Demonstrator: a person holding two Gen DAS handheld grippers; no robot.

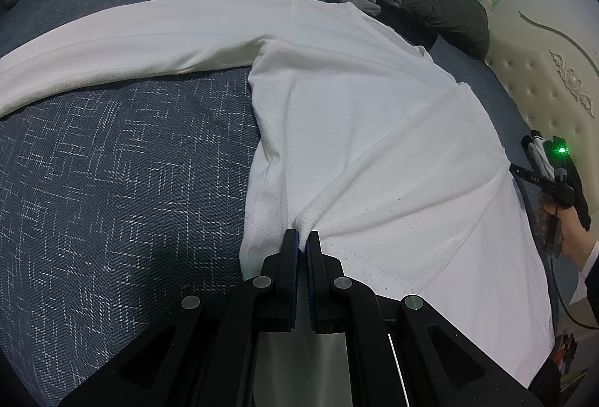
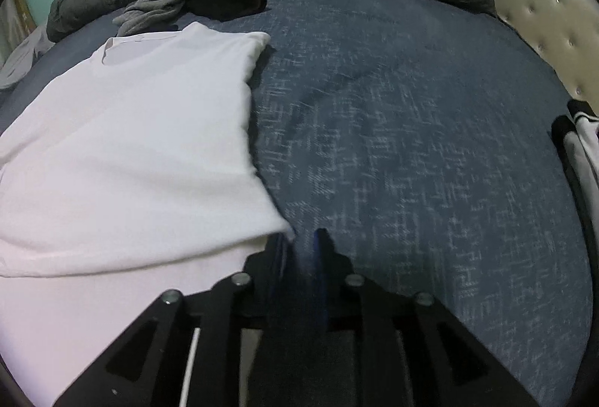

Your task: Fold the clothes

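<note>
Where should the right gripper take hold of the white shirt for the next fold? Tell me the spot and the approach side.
Probably the white shirt corner just ahead of the right gripper. That corner lies slightly raised over the blue bedspread, so one finger could slip under it. Come from the bare bedspread side, angled low. The left gripper is pinching the cuff at the opposite side.
</note>
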